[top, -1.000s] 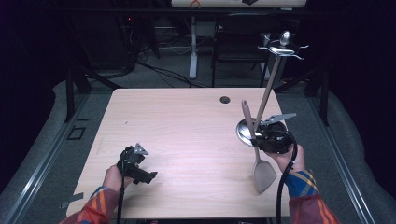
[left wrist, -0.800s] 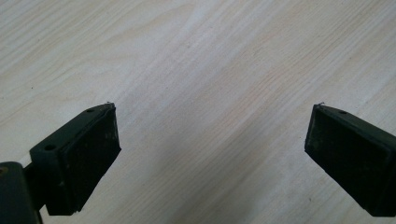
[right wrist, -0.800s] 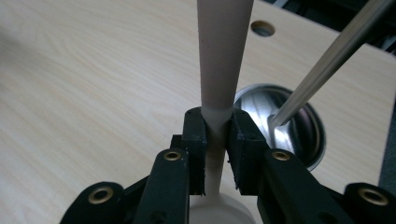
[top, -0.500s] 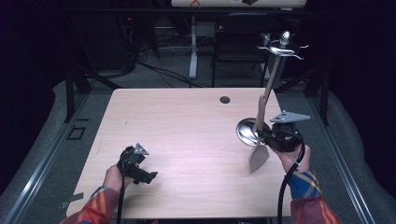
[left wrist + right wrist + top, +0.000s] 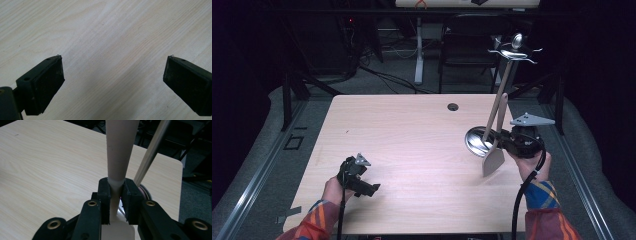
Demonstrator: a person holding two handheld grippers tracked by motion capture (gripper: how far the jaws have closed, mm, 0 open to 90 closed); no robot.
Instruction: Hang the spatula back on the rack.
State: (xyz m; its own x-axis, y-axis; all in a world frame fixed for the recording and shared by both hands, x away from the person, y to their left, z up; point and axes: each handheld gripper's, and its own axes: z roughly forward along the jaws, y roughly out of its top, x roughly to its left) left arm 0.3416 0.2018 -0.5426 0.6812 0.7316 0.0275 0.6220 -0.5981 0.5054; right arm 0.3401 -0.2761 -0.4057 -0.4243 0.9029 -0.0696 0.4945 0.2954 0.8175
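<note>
A beige spatula (image 5: pixel 493 160) hangs blade-down just above the wooden table (image 5: pixel 412 130), its handle rising almost upright. My right gripper (image 5: pixel 501 138) is shut on its neck at the table's right side. In the right gripper view the two jaws (image 5: pixel 116 188) pinch the handle (image 5: pixel 120 150) just above the blade. Right behind it stands a metal utensil stand (image 5: pixel 477 141) with a round base, a slanted pole (image 5: pixel 152 150) and hooks on top (image 5: pixel 514 50). My left gripper (image 5: pixel 364 184) rests low near the front left, open, with bare wood between its pads (image 5: pixel 47 82).
A small dark grommet hole (image 5: pixel 453 106) sits near the table's far edge. Chairs and a desk leg stand on the floor beyond the table. Metal rails run along both sides of the table.
My right gripper has risen with the spatula; the blade has lifted off the table and the handle has swung more upright beside the stand's pole. The left gripper has stayed put.
</note>
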